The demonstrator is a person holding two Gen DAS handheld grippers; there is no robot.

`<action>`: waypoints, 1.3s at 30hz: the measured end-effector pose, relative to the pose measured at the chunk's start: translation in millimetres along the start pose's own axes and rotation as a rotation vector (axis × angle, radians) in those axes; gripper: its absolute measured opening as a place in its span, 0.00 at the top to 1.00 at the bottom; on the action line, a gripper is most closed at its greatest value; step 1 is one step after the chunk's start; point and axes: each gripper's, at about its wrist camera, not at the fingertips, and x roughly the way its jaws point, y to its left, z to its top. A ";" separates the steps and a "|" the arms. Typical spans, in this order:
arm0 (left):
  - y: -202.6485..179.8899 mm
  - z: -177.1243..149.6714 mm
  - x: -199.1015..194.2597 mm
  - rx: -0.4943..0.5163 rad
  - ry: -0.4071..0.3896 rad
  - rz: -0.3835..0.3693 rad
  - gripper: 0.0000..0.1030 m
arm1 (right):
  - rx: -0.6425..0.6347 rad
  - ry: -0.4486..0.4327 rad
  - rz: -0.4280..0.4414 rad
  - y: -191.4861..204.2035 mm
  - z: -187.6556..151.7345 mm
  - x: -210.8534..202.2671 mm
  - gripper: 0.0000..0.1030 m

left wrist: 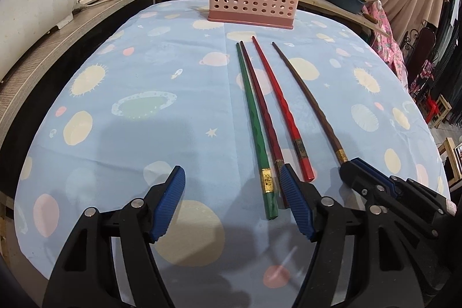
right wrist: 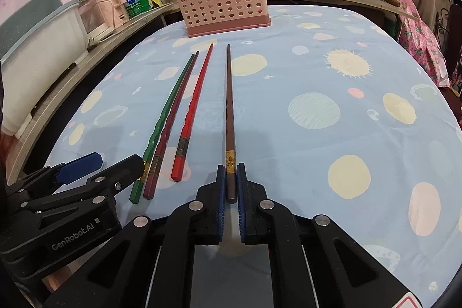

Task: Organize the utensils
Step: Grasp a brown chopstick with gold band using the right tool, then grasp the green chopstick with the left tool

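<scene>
Brown chopstick (right wrist: 230, 117) pinched in right gripper (right wrist: 230, 184); left gripper (left wrist: 234, 181) gapes wide beside open tablecloth (left wrist: 130, 140).

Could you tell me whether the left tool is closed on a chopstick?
No, the left tool is open, its fingers either side of the green chopstick.

right of brown chopstick (right wrist: 230, 117): bare cloth (right wrist: 317, 62) | ahead: basket (right wrist: 222, 2)

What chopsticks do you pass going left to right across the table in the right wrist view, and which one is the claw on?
green chopstick → maroon chopstick → red chopstick → brown chopstick, which the right claw is shut on at its near end.
</scene>
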 end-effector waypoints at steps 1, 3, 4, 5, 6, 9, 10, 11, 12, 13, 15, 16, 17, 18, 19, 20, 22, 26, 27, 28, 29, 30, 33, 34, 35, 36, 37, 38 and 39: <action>0.2 -0.3 1.0 -0.001 0.002 0.002 0.37 | 0.000 0.000 0.001 -0.2 0.1 0.0 0.93; 1.1 -1.1 3.6 -0.004 0.006 0.008 0.37 | 0.000 -0.001 0.000 -0.4 -0.1 -0.1 0.93; 1.6 -1.5 4.6 -0.005 0.008 0.010 0.37 | 0.002 -0.003 0.001 -0.8 -0.2 -0.2 0.93; 2.1 -1.7 6.0 -0.006 0.011 0.013 0.37 | 0.003 -0.003 0.002 -0.9 0.0 -0.2 0.93; 1.8 -2.1 6.2 -0.004 0.005 0.019 0.37 | 0.005 -0.004 0.004 -1.3 -0.2 -0.4 0.93; 0.3 -2.4 7.3 0.003 -0.002 0.028 0.37 | 0.009 -0.007 0.009 -2.1 -0.6 -0.4 0.93; -0.3 -2.6 7.6 0.005 -0.004 0.031 0.37 | 0.007 -0.009 0.008 -2.0 -0.6 -0.5 0.93; -0.6 -2.7 8.0 0.008 -0.007 0.034 0.37 | 0.006 -0.008 0.007 -2.4 -0.7 -0.5 0.93; -0.9 -2.9 8.2 0.011 -0.011 0.037 0.37 | 0.005 -0.010 0.006 -2.3 -0.8 -0.6 0.93; -1.2 -3.0 8.7 0.013 -0.013 0.040 0.37 | 0.005 -0.011 0.005 -2.0 -1.2 -0.8 0.93; -2.4 -3.9 8.9 0.021 -0.019 0.048 0.37 | 0.007 -0.012 0.007 -1.9 -1.7 -0.9 0.93; -3.3 -4.4 9.0 0.027 -0.021 0.053 0.37 | 0.008 -0.014 0.008 -2.3 -1.5 -1.0 0.93; -4.4 -5.1 9.2 0.035 -0.023 0.059 0.37 | 0.010 -0.015 0.010 -1.6 -2.6 -1.2 0.93; -5.0 -5.4 9.3 0.039 -0.025 0.062 0.37 | 0.012 -0.016 0.012 -2.1 -2.5 -1.3 0.93; -5.0 -5.5 9.2 0.040 -0.027 0.063 0.37 | 0.013 -0.017 0.012 -1.8 -2.7 -1.1 0.93; -4.5 -5.8 8.9 0.038 -0.029 0.065 0.37 | 0.012 -0.017 0.011 -1.5 -2.5 -1.0 0.93; -4.1 -6.3 8.2 0.036 -0.034 0.069 0.40 | 0.009 -0.018 0.008 -1.6 -2.7 -1.1 0.93; -3.0 -7.9 6.9 0.041 -0.043 0.080 0.46 | 0.009 -0.019 0.008 -1.5 -2.6 -0.9 0.93; -2.5 -8.0 6.5 0.042 -0.044 0.083 0.49 | 0.009 -0.019 0.008 -1.4 -2.7 -1.0 0.93; -1.7 -7.7 6.4 0.039 -0.044 0.085 0.51 | 0.010 -0.019 0.009 -1.5 -2.4 -0.9 0.93; -0.6 -7.0 6.3 0.036 -0.043 0.086 0.54 | 0.012 -0.020 0.010 -1.6 -2.5 -0.8 0.93; 0.3 -6.6 6.1 0.034 -0.042 0.088 0.58 | 0.014 -0.020 0.012 -1.7 -2.7 -0.8 0.93; 3.5 -4.3 6.4 0.025 -0.038 0.095 0.68 | 0.019 -0.021 0.017 -2.6 -2.8 -0.7 0.93; 4.6 -3.6 6.5 0.022 -0.037 0.097 0.69 | 0.021 -0.021 0.018 -3.0 -2.6 -0.5 0.93; 5.6 -3.0 6.6 0.020 -0.036 0.099 0.73 | 0.023 -0.022 0.020 -3.3 -2.3 -0.1 0.93; 6.2 -2.6 6.7 0.018 -0.035 0.102 0.76 | 0.025 -0.022 0.022 -3.9 -2.5 -0.1 0.93; 6.8 -2.3 6.7 0.017 -0.035 0.103 0.78 | 0.026 -0.022 0.024 -4.1 -2.4 0.1 0.93; 7.6 -1.9 6.7 0.016 -0.034 0.103 0.81 | 0.027 -0.022 0.026 -4.3 -2.2 0.2 0.93; 8.2 -1.3 6.9 0.015 -0.032 0.104 0.86 | 0.028 -0.022 0.026 -4.4 -2.3 0.1 0.93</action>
